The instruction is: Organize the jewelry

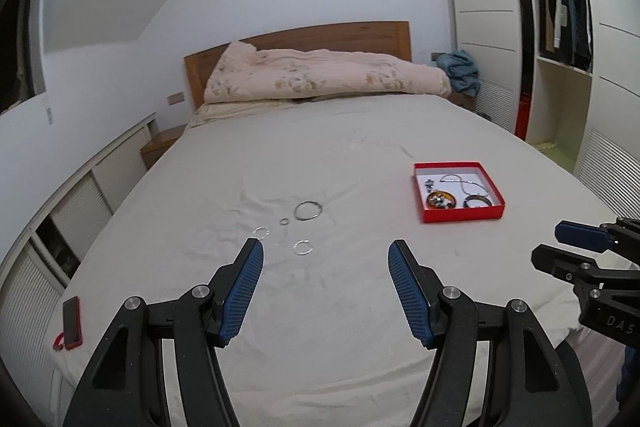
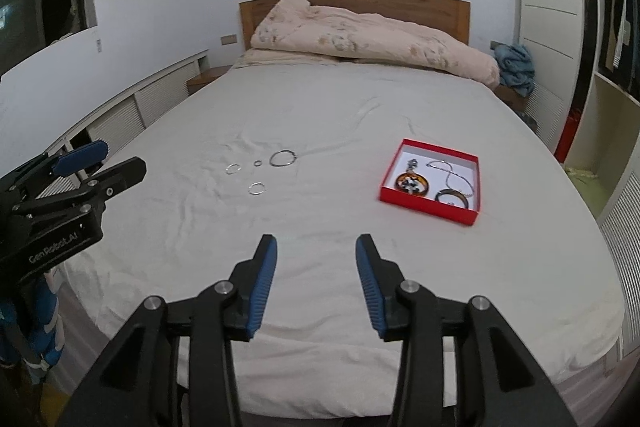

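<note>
A red jewelry box (image 1: 460, 213) (image 2: 428, 205) sits on the bed's right side; it holds an orange bangle (image 2: 411, 183), a dark bangle (image 2: 453, 197) and a silver chain (image 2: 452, 175). Loose on the sheet lie a large grey ring (image 1: 308, 210) (image 2: 283, 158), a tiny ring (image 1: 284, 222) (image 2: 258, 162) and two silver rings (image 1: 302, 247) (image 2: 256, 188), (image 1: 261, 232) (image 2: 232, 168). My left gripper (image 1: 326, 253) is open and empty just short of the rings. My right gripper (image 2: 316, 247) is open and empty above the bed's front.
The white bed sheet (image 1: 320, 307) fills both views. A pink quilt (image 1: 320, 75) lies against the wooden headboard. A red phone (image 1: 72, 321) lies at the bed's front left corner. An open wardrobe (image 1: 564, 67) stands at the right, low cabinets (image 2: 132, 107) along the left wall.
</note>
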The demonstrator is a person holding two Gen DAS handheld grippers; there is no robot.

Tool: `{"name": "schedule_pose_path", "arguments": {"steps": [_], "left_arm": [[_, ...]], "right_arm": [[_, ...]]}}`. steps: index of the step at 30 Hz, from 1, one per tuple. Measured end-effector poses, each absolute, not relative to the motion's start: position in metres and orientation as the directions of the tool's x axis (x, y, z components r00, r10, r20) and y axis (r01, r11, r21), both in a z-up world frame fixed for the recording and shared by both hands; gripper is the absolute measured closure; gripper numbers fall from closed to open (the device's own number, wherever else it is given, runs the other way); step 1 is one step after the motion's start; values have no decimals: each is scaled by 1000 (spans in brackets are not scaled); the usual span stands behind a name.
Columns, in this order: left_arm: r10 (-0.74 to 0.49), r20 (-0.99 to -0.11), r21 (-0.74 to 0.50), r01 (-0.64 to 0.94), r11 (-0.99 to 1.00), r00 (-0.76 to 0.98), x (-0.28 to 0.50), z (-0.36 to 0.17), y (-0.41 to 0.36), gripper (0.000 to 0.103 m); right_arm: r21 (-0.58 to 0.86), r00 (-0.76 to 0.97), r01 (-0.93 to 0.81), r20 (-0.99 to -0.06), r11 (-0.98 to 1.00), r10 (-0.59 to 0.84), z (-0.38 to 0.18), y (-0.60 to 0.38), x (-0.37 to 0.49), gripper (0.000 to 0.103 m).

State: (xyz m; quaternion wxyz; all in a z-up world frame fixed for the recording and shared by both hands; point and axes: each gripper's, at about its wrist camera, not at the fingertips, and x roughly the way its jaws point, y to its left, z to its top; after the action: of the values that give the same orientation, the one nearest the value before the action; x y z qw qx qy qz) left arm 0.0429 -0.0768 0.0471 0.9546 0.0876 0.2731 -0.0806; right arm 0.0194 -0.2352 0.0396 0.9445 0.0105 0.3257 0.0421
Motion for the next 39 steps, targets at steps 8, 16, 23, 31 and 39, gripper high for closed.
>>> {"name": "schedule_pose_path", "arguments": {"steps": [8,16,23,31,39], "left_arm": [[-65,-512,113,143,983,857,25,50,-54,37],[-22,-527,132,107,985,850,21,51,-51,37],[31,-541,164,69,984,840,25,45,-49,31],[72,-565,181,38,983,822,37,36,-41,28],[82,-580,192,38,981,810,60,29,-33,28]], "right_arm": [[39,789,-119,-603,992,119,43,-214,10,64],[47,790,-155,-594,987,153,43,-203,8,63],[40,798,-177,-578,983,167,44,-195,10,63],[66,792,-176,-583,982,181,39,-196,25,63],[70,790,-168,-588,983,177,32,-192,50,63]]}}
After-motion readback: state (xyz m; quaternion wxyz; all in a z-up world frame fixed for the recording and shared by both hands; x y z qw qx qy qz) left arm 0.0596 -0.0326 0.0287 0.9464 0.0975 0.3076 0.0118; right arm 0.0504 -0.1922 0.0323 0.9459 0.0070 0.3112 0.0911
